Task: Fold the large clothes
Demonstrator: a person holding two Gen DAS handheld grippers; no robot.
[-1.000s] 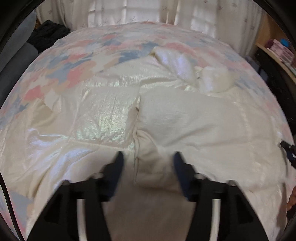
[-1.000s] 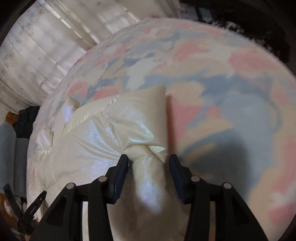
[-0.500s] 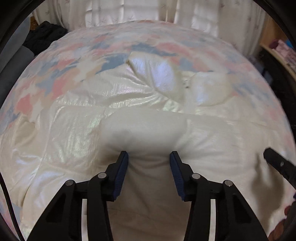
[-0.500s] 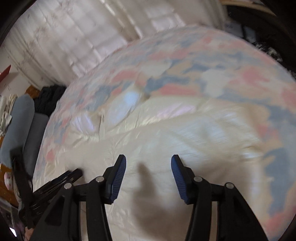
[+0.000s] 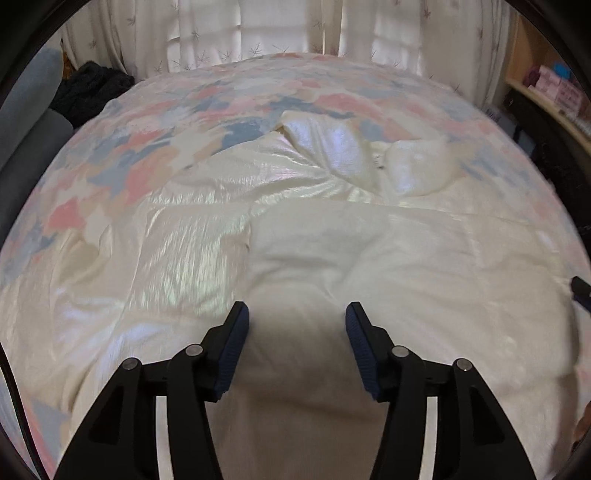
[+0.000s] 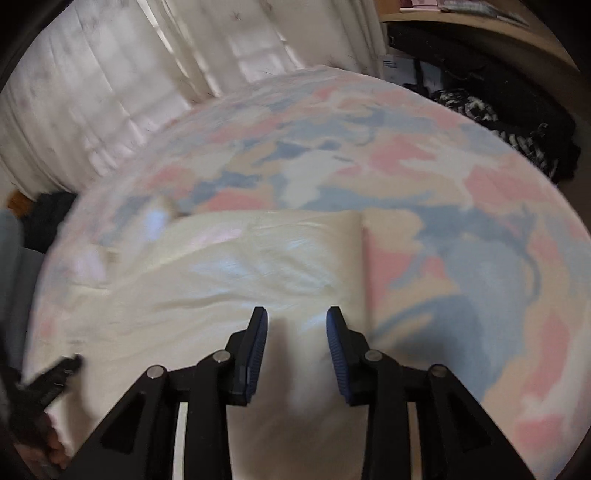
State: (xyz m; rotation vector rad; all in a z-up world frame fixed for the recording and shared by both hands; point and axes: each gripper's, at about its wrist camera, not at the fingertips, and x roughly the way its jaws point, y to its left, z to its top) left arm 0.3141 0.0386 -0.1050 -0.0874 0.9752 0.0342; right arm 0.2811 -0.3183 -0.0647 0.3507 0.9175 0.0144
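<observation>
A large shiny cream padded jacket [image 5: 332,229] lies spread on a bed with a pink, blue and cream patterned cover [image 5: 155,147]. Its hood or collar [image 5: 328,147] bunches at the far side. My left gripper [image 5: 297,317] is open just above a folded-over matte flap of the jacket, with nothing between the fingers. In the right wrist view the jacket [image 6: 240,266] fills the lower left. My right gripper [image 6: 296,321] is open over the jacket near its right edge. The image is motion-blurred.
White curtains [image 5: 280,33] hang behind the bed. Dark clothes [image 5: 92,88] and a grey cushion lie at the bed's left. A wooden shelf [image 5: 546,92] and dark clutter [image 6: 498,107] stand to the right. The left gripper shows at the right wrist view's lower left [image 6: 48,380].
Both grippers have let go of the jacket and drawn back. The left gripper has opened wider and the lifted fold has dropped flat. The right gripper swung right toward the jacket's edge.
</observation>
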